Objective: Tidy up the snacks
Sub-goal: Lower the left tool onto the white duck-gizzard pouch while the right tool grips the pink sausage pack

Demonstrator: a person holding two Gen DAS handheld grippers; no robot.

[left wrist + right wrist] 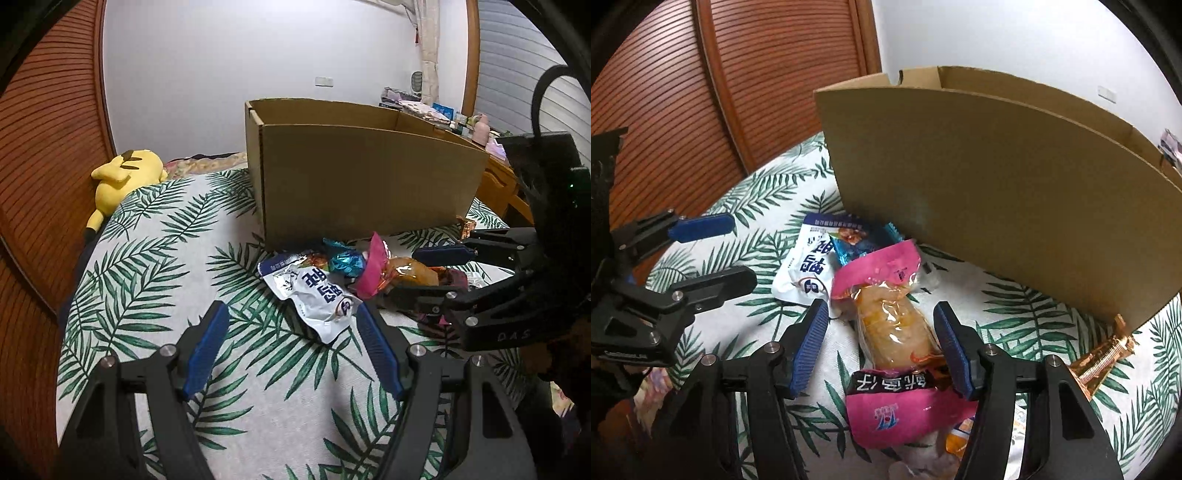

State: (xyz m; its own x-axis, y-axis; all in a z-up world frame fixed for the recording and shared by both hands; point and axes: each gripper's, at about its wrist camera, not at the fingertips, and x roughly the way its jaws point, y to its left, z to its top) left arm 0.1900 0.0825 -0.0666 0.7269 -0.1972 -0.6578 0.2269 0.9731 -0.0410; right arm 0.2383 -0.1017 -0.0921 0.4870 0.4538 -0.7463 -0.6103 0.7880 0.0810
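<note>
Several snack packets lie in a heap on a leaf-print bedspread (166, 258) in front of an open cardboard box (369, 177) (997, 203). My right gripper (881, 308) (404, 273) stands open astride a pink-and-clear packet (894, 332) (373, 266) holding something orange; its left pad is clear of the packet and its right pad sits at the wrapper's edge. A white-and-blue pouch (314, 295) (805, 269) and a blue foil sweet (345, 260) (857, 240) lie beside it. My left gripper (291, 308) (731, 251) hangs open and empty just short of the white pouch.
A gold wrapper (1100, 358) (466, 225) lies at the box's right corner. A yellow plush toy (122, 177) rests at the bed's far left, by a brown louvred door (44, 147). A cluttered wooden desk (495, 181) stands behind the box on the right.
</note>
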